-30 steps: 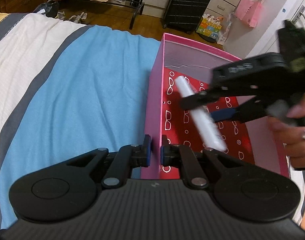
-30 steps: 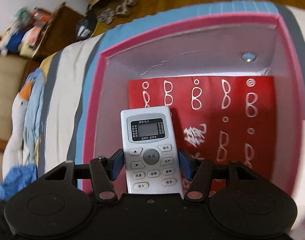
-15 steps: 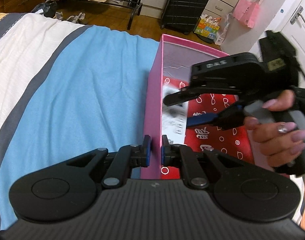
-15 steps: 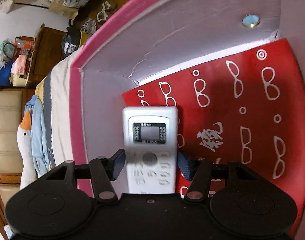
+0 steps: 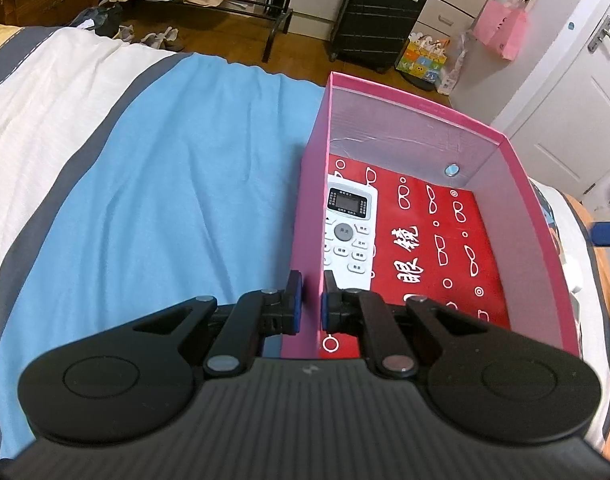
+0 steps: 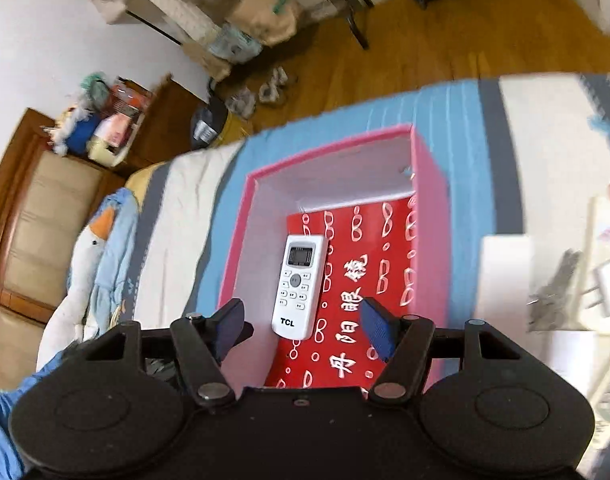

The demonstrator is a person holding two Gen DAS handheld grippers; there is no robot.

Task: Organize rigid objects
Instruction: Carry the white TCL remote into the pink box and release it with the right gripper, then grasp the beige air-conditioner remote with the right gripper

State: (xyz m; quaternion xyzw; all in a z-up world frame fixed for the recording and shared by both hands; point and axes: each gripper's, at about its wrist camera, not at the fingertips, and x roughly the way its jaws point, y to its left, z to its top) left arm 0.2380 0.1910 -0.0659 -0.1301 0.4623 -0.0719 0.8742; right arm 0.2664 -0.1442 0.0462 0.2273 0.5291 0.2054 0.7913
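Note:
A white remote control [image 5: 349,231] lies face up on the red patterned floor of an open pink box [image 5: 517,184], against its left wall. It also shows in the right wrist view [image 6: 299,286] inside the box [image 6: 429,200]. My left gripper [image 5: 309,306] is shut on the box's left wall near the front corner. My right gripper [image 6: 303,330] is open and empty, raised above the box's near end.
The box sits on a bed with a blue, white and grey striped cover [image 5: 165,184]. A goose plush [image 6: 93,248] lies by the headboard. White objects [image 6: 565,280] lie on the bed right of the box. A black suitcase [image 5: 375,16] stands on the floor beyond.
My right gripper lowered the remote into the box, opened, and pulled back up and away. The remote now rests on the box floor. My left gripper kept its hold on the wall.

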